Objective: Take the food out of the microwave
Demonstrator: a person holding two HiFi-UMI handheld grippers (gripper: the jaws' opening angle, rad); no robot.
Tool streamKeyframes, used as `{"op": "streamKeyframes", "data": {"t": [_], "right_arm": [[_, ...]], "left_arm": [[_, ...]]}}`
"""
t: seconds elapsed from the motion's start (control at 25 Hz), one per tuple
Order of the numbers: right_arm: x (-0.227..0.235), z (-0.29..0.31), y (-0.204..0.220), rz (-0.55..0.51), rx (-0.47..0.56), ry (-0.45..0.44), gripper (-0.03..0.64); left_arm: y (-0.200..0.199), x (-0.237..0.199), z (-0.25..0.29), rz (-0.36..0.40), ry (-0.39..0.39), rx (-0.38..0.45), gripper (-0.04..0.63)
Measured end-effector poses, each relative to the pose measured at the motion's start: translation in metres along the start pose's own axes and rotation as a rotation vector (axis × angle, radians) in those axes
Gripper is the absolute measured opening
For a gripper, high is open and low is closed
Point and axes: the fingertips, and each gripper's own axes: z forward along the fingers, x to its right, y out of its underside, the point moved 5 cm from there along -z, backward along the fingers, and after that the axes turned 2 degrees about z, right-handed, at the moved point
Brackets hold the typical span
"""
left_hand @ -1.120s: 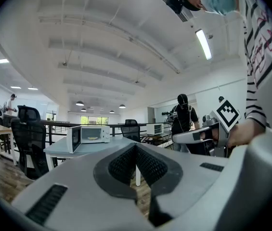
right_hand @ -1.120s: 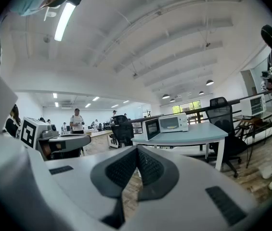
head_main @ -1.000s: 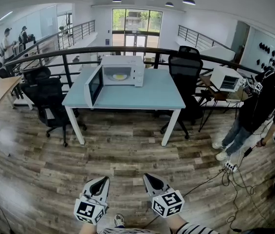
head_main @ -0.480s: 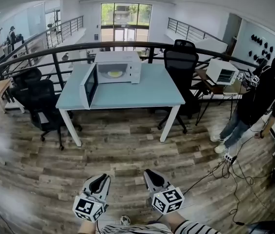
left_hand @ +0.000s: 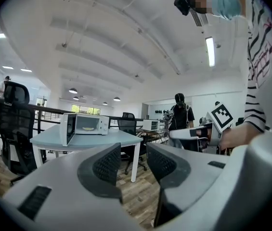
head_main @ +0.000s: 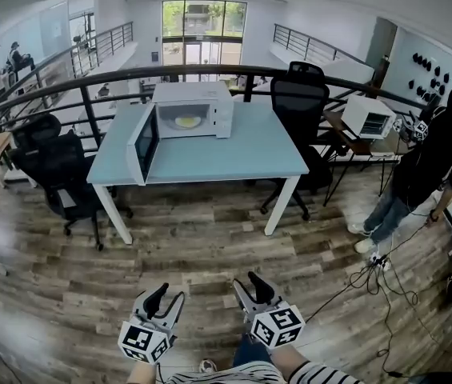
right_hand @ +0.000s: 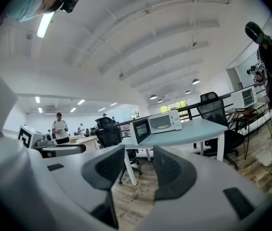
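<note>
A white microwave (head_main: 192,110) stands at the back of a pale blue table (head_main: 234,154), its door (head_main: 142,145) swung open to the left. A yellow food item on a plate (head_main: 187,122) lies inside the microwave; it also shows as the food (left_hand: 88,127) and the food (right_hand: 163,126) in the gripper views. Both grippers hang low over the wooden floor, far short of the table. My left gripper (head_main: 166,297) and right gripper (head_main: 250,286) have their jaws opening, with nothing between them.
Black office chairs stand left of the table (head_main: 50,162) and behind it at the right (head_main: 299,106). A person in black (head_main: 426,166) stands at the right near cables on the floor (head_main: 378,282). A second white appliance (head_main: 368,121) sits on a side table. A railing (head_main: 90,86) runs behind.
Both grippers' jaws have gone from shut to spread apart. The table and microwave look slightly larger and nearer in the head view.
</note>
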Motion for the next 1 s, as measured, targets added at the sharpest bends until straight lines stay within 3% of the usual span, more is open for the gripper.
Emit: {"op": "streamKeyframes", "data": {"t": [0.04, 0.56, 1.0], "right_arm": [[0.005, 0.009, -0.001, 0.000, -0.010, -0.007, 0.179], [0.121, 0.147, -0.050, -0.032, -0.077, -0.139, 0.179], [0.207, 0.241, -0.084, -0.032, -0.083, -0.176, 0.179]], "left_arm": [[0.000, -0.005, 0.007, 0.001, -0.004, -0.004, 0.144], [-0.020, -0.067, 0.154, -0.005, -0.149, -0.026, 0.144], [-0.025, -0.107, 0.245, -0.031, -0.267, -0.023, 0.144]]}}
